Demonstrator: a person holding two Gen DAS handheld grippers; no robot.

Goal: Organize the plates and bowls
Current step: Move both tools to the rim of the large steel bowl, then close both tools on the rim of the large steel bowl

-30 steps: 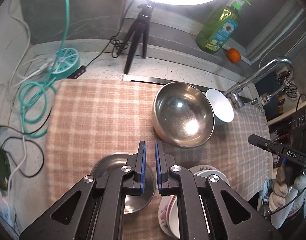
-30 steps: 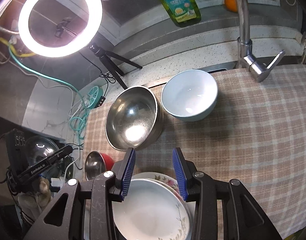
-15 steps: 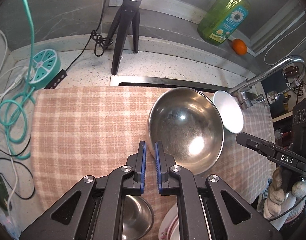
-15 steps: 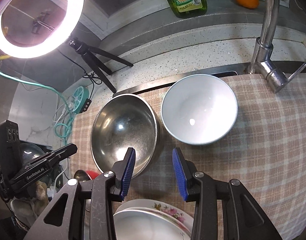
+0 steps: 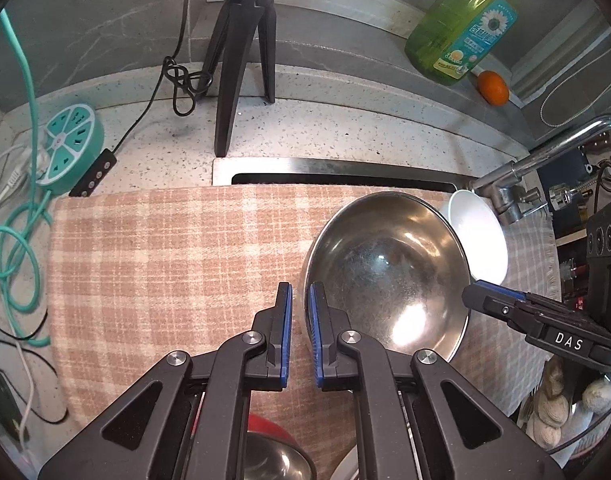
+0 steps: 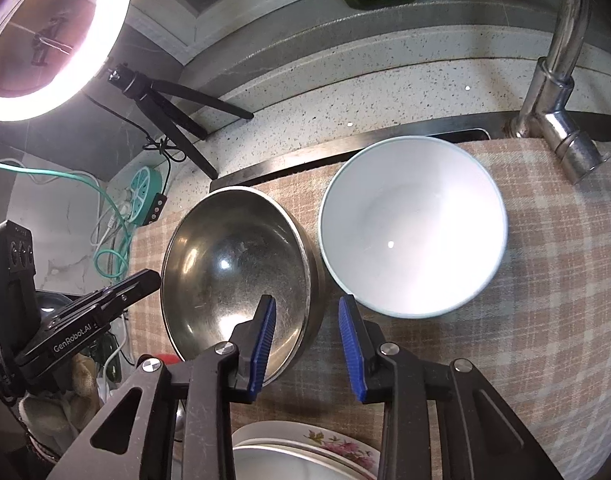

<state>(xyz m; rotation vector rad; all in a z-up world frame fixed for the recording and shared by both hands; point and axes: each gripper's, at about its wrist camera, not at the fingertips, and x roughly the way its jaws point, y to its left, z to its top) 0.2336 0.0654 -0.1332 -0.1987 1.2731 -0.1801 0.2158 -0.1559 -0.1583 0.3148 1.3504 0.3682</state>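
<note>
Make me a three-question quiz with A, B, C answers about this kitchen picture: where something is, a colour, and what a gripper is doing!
1. Where is the white bowl?
A. Inside the steel bowl
B. Beside the steel bowl, on the checked cloth
C. On top of the plates

2. What colour are the pads of the right gripper?
A. Blue
B. Red
C. Yellow

3. What is between the right gripper's jaws?
A. The soap bottle
B. An orange
C. The rim of the steel bowl

Answers:
1 B: the two bowls sit side by side on the cloth.
2 A: both pads are blue.
3 C: one finger is inside the steel bowl and one outside, with the jaws closing.
</note>
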